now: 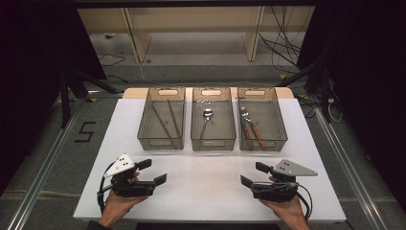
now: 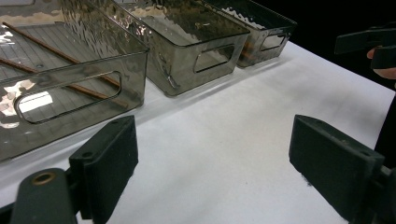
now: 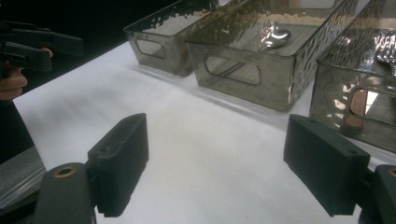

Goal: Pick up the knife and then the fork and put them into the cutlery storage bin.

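Both claws hang wide open and empty over the white table (image 1: pixel 210 191). Ahead of the left gripper (image 1: pixel 151 171) sits the chopsticks (image 1: pixel 167 120) bin, sticks lying lengthwise away from it; the right gripper (image 1: pixel 254 174) is nearer the forks (image 1: pixel 250 125) bin.

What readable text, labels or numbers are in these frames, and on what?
"5": black tape figure on the grey floor left of the table, seen in the high view.
No other text: the three clear bins, the cutlery in them and both grippers carry no legible label or brand in any view.
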### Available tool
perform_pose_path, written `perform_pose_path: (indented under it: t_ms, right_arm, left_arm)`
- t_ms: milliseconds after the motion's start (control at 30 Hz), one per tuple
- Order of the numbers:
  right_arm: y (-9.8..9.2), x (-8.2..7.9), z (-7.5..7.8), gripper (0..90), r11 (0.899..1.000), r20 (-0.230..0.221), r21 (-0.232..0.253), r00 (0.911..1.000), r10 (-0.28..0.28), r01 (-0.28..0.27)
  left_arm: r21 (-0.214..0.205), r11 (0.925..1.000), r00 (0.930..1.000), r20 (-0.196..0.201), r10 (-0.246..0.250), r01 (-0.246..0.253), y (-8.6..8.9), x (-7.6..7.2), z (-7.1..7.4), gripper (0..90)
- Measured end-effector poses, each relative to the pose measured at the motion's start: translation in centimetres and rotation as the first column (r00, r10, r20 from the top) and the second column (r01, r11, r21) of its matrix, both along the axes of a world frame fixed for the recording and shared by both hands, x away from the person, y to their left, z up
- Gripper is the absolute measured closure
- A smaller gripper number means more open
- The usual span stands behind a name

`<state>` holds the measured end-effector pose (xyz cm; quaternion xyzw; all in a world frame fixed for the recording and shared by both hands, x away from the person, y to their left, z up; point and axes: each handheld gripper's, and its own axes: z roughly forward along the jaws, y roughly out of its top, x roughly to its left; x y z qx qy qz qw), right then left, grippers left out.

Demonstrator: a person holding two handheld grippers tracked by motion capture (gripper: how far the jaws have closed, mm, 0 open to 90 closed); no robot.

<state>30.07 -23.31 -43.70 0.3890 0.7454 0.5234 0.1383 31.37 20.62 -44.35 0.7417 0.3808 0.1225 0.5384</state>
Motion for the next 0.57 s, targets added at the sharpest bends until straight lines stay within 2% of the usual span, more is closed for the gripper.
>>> perform_pose_path:
  t_ms: [567]
  right_arm:
    - [-0.12,0.1,-0.04,17.9,1.0,0.011,0.002,0.9999,-0.011,0.011]
  left_arm:
    - [-0.003,1.0,1.0,0.001,0.009,-0.009,0.03,0.08,-0.04,15.2]
